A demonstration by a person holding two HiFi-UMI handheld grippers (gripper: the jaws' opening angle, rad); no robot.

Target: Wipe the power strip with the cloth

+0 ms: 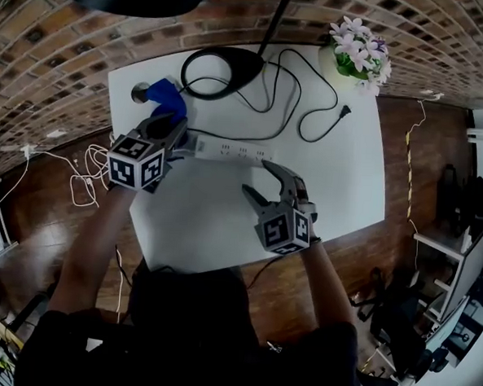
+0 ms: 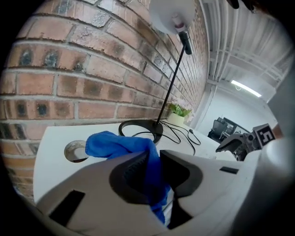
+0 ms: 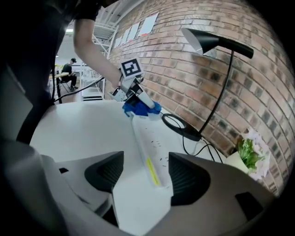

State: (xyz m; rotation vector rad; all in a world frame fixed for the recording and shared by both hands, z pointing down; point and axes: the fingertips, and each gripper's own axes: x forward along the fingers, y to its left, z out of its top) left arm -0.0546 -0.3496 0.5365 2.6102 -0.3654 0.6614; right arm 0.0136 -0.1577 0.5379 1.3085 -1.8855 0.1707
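The left tongs (image 2: pixel 153 160) stand narrow, their ribbed dark pads pinching a soft, crumpled blue cloth (image 2: pixel 115 144) whose loose folds bulge out past the tips. The cloth sits at the left end of the long white plastic power strip (image 1: pixel 232 151), a slim rectangular bar lying left to right across the middle of the smooth white counter (image 1: pixel 332 177). The right tongs (image 1: pixel 255 176) gape wide and grip nothing; they hover just near of the strip's right end, and in the right gripper view that end shows between the two pads without touching either. Farther back, a black round lamp base (image 1: pixel 225 69) with a thin stem stands on the counter, a black cable (image 1: pixel 311 119) looping to its right. A pot of pale flowers (image 1: pixel 360 53) sits at the far right corner, against the rough red brick wall (image 1: pixel 72 23).
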